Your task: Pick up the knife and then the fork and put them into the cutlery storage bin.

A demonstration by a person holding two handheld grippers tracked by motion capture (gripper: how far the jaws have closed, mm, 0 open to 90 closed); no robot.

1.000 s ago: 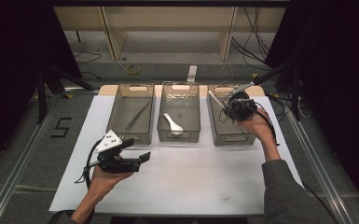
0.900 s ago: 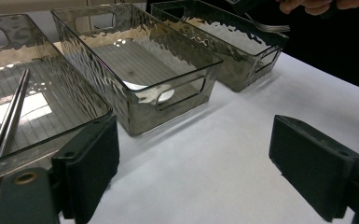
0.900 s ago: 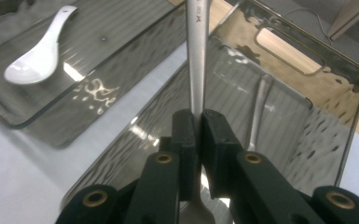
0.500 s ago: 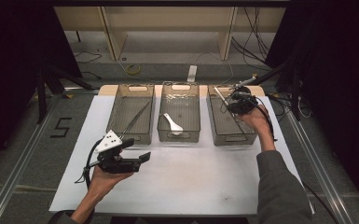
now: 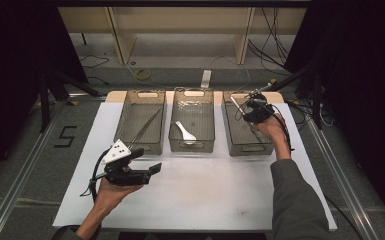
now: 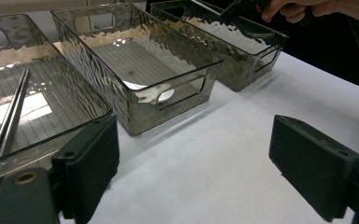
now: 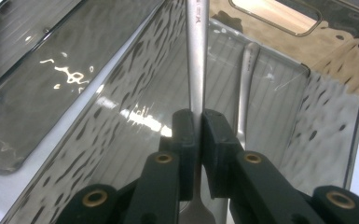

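Over the right bin (image 5: 247,131), from the high view, you are holding your right gripper (image 5: 252,107). Along its jaws, you are pinching a steel utensil (image 7: 196,56) tight above another utensil (image 7: 245,88); keep lowering straight. Your left gripper (image 6: 193,161) is idling wide open, empty.

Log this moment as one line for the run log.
right gripper: shut on metal utensil | over right bin | left gripper: open, empty

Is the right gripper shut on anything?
Shut on a metal utensil: the right gripper has its jaws pinching the handle over the right bin.
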